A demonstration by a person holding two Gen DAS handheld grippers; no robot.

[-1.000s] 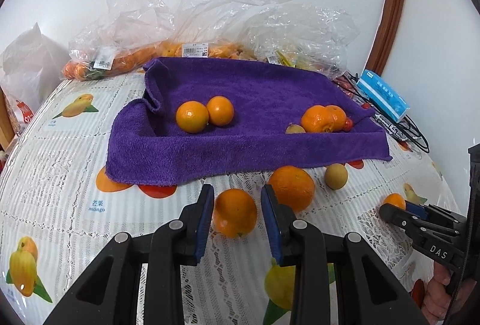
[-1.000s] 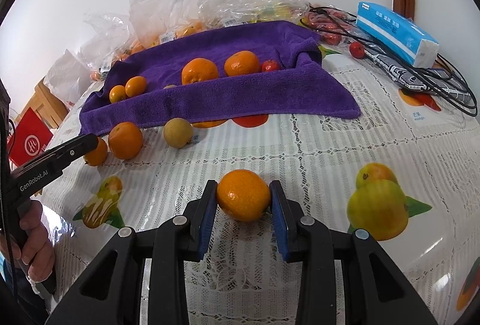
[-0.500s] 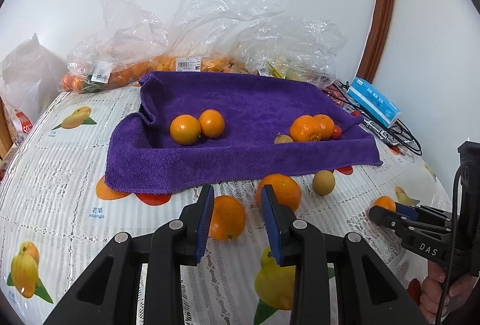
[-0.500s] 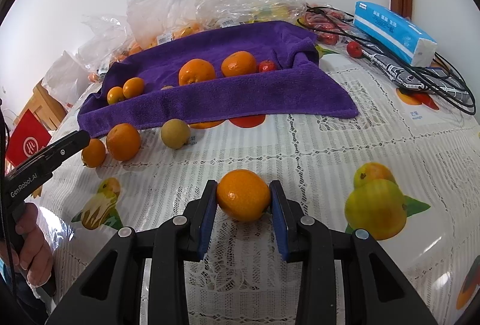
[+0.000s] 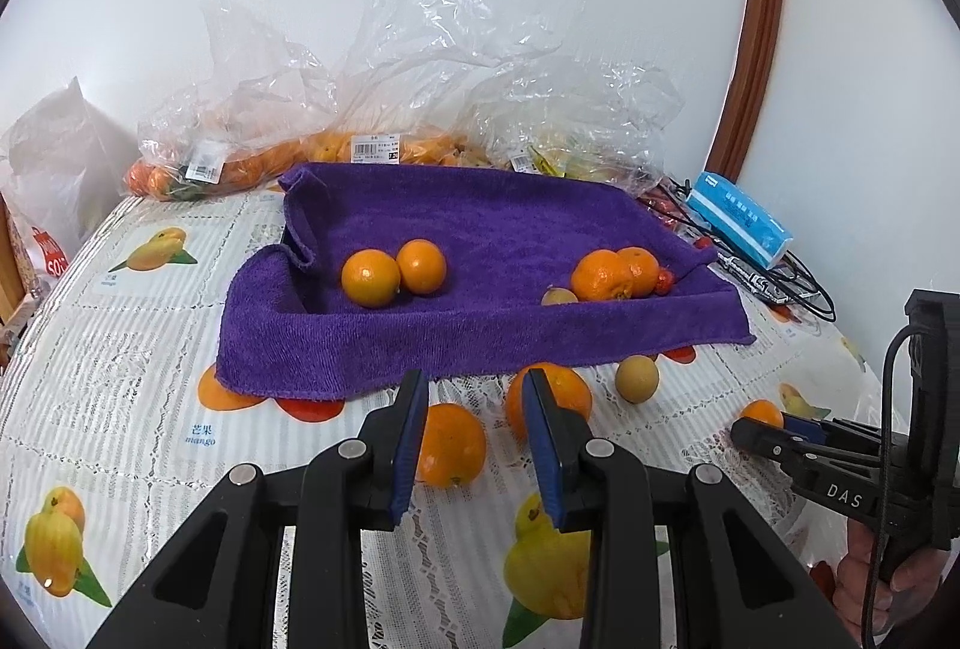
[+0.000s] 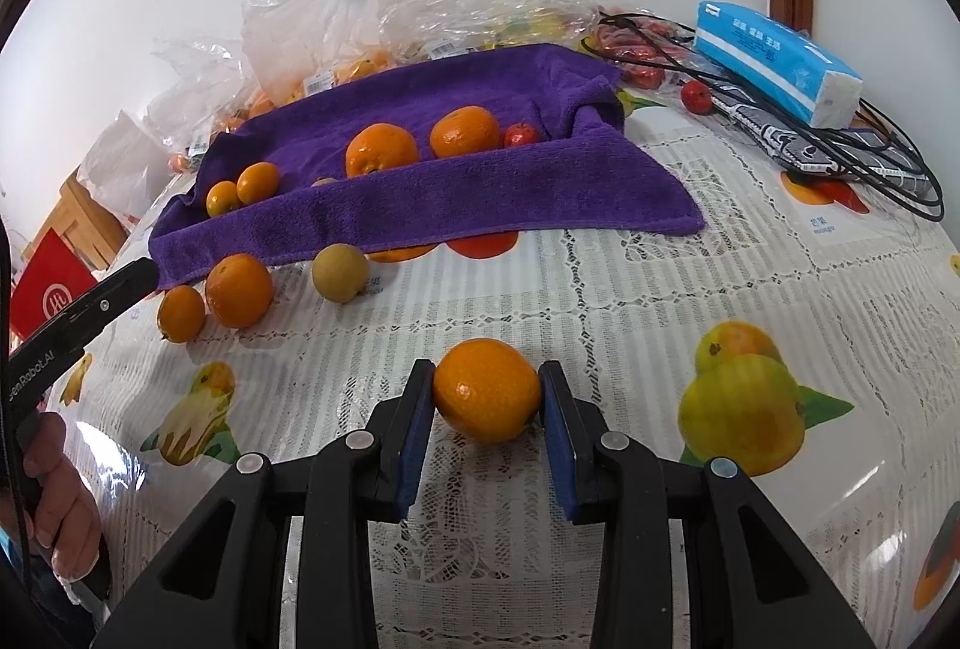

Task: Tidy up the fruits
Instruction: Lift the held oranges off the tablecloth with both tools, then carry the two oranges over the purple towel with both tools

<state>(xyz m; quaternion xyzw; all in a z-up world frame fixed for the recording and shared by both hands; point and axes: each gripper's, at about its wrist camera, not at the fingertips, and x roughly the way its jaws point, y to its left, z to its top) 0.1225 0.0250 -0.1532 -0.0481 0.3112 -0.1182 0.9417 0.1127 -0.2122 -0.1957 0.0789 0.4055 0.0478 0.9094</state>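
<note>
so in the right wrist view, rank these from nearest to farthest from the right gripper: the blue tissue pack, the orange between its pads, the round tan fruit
1. The orange is clamped between the right gripper pads, low in the middle.
2. The round tan fruit sits farther up and left, on the tablecloth just before the purple towel edge.
3. The blue tissue pack lies farthest, upper right, by the wall.

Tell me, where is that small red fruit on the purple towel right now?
In the right wrist view the small red fruit sits at the purple towel's right end, just right of two oranges.
</note>
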